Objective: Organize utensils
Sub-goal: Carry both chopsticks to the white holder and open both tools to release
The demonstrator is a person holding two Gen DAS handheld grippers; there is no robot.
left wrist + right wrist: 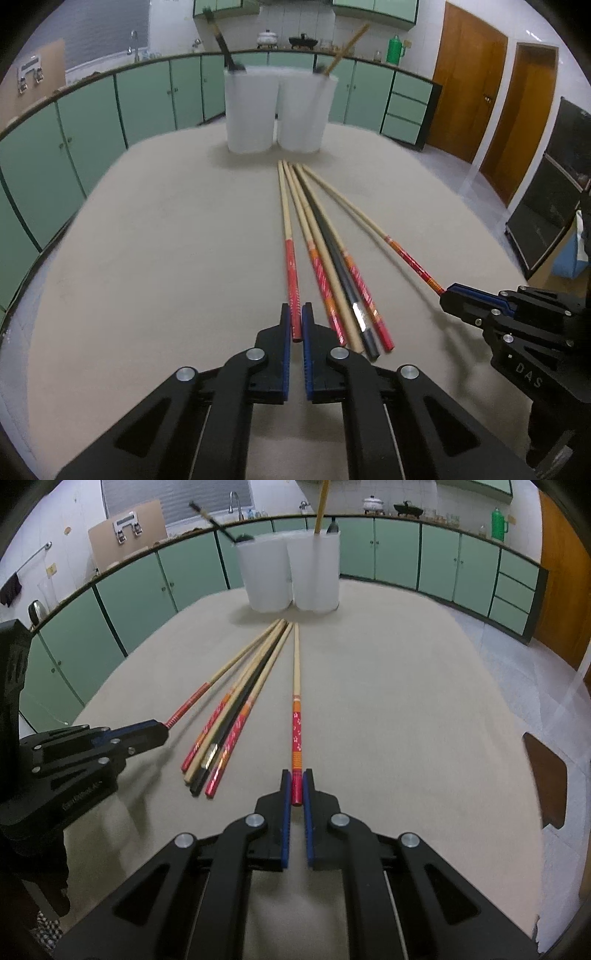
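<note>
Two tools are clamped: left tool [296, 325] on one chopstick [286, 225], right tool [296, 788] on another chopstick [296, 672].

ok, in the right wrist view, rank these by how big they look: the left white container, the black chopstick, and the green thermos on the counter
1. Left white container, though the black chopstick spans a similar length, so this order is unsure.
2. Black chopstick, long but thin.
3. Green thermos, smallest, but far from the camera.
</note>
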